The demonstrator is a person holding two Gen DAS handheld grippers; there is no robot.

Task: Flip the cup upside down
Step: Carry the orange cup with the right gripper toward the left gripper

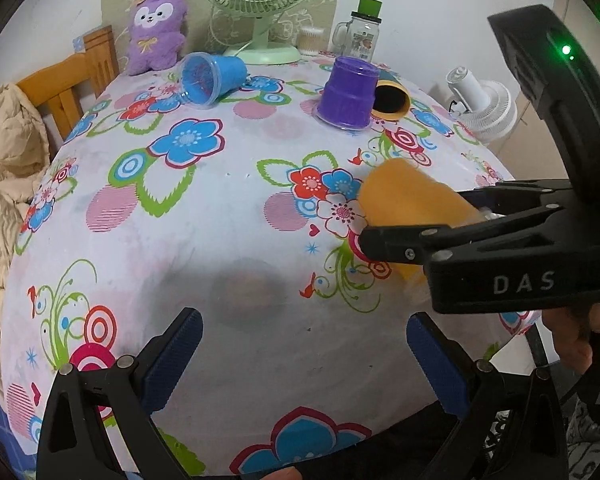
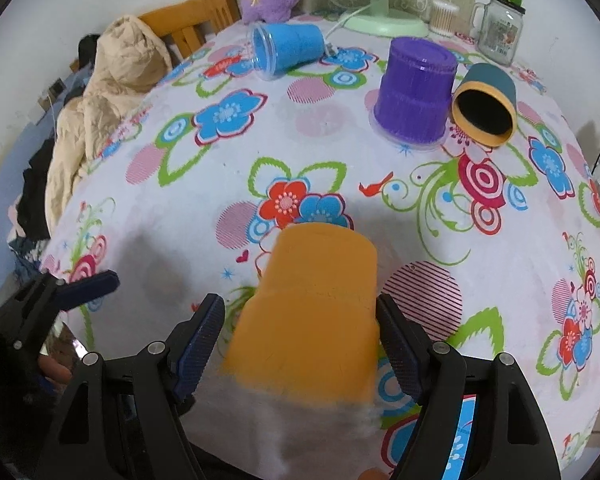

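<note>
An orange cup stands between the fingers of my right gripper, its closed base pointing away from the camera; it looks blurred. The right finger touches it and a small gap shows at the left finger. In the left wrist view the same cup sits in my right gripper at the right. My left gripper is open and empty over the near table. A purple cup stands upside down. A blue cup and a teal cup with an orange rim lie on their sides.
The table carries a floral cloth. At its back stand a green fan, a purple plush toy, a glass jar with green lid. A wooden chair with a beige jacket is at the left. A white fan is right.
</note>
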